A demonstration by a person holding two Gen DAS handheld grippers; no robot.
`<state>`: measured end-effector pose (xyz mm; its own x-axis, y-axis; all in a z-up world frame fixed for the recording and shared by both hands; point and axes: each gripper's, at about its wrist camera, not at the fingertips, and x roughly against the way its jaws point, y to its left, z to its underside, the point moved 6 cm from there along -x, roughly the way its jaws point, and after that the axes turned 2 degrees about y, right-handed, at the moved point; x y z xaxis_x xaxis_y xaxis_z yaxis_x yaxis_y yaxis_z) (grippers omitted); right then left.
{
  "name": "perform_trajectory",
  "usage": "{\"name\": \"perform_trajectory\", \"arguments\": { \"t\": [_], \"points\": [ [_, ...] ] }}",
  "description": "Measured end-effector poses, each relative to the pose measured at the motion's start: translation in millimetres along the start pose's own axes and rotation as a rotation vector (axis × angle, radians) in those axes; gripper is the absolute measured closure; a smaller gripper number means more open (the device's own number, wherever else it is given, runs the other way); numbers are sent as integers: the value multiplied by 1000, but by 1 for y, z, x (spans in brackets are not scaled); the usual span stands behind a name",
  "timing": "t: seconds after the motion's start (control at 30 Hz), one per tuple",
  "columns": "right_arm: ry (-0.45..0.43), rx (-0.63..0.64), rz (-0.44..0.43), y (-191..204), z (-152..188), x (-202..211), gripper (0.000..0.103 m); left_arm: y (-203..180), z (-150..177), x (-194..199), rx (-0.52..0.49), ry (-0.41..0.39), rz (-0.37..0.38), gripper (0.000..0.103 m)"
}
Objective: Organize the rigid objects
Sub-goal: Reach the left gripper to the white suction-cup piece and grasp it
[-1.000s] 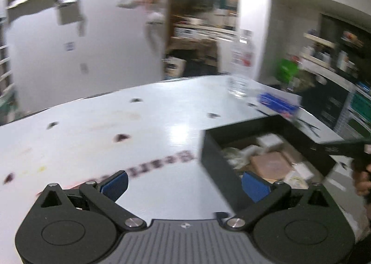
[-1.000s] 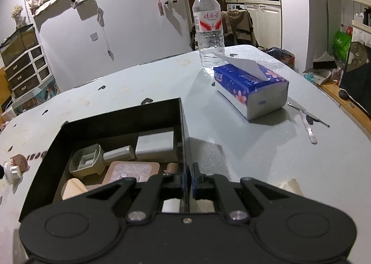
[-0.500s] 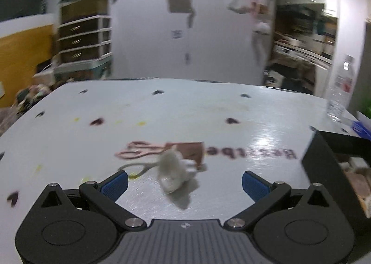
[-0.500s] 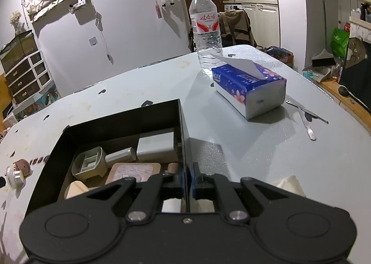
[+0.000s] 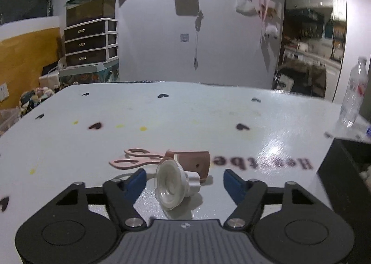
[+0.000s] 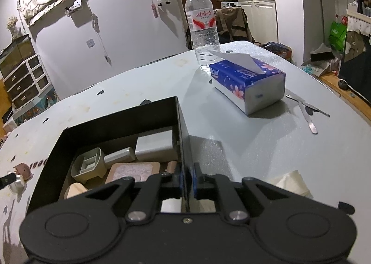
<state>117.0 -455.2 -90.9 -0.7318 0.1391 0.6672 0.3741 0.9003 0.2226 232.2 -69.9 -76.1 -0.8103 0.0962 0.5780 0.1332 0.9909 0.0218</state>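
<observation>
My left gripper is spread wide, both blue pads low over the white table, nothing held. A clear funnel-shaped plastic piece lies on its side between the 2 pads, touching neither as far as I can see. Just behind it sit pink scissors and a brown sheath-like piece, the funnel overlapping the sheath in view. The black box corner shows at the right edge, and a water bottle stands far right, blurred.

My right gripper is clamped on the right wall of the black box, pads pinching it from inside and outside. In the box: a grey scoop, a grey block, a pink flat pad, and a beige piece at the near left. The clear funnel piece shows at the far left, outside the box, with the left gripper's tip by it. To the right of the box: a blue tissue pack, a bottle just behind it, metal tweezers beside the pack, and a crumpled tissue near my right finger.
</observation>
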Motion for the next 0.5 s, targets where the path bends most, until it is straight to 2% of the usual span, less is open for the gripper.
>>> {"name": "perform_trajectory", "arguments": {
  "t": [0.17, 0.23, 0.3, 0.37, 0.5],
  "points": [
    [1, 18, 14, 2, 0, 1, 96, -7, 5, -23, -16, 48, -33, 44],
    [1, 22, 18, 2, 0, 1, 96, -6, 6, -28, -16, 53, -45, 50],
    [1, 24, 19, 3, 0, 1, 96, -3, 7, -29, -10, 47, -64, 62],
    [3, 23, 19, 3, 0, 1, 96, 2, 7, -28, 7, 42, -61, 66],
    [8, 21, 19, 3, 0, -1, 96, 10, 5, -23, 40, 27, -39, 66]
  ]
}}
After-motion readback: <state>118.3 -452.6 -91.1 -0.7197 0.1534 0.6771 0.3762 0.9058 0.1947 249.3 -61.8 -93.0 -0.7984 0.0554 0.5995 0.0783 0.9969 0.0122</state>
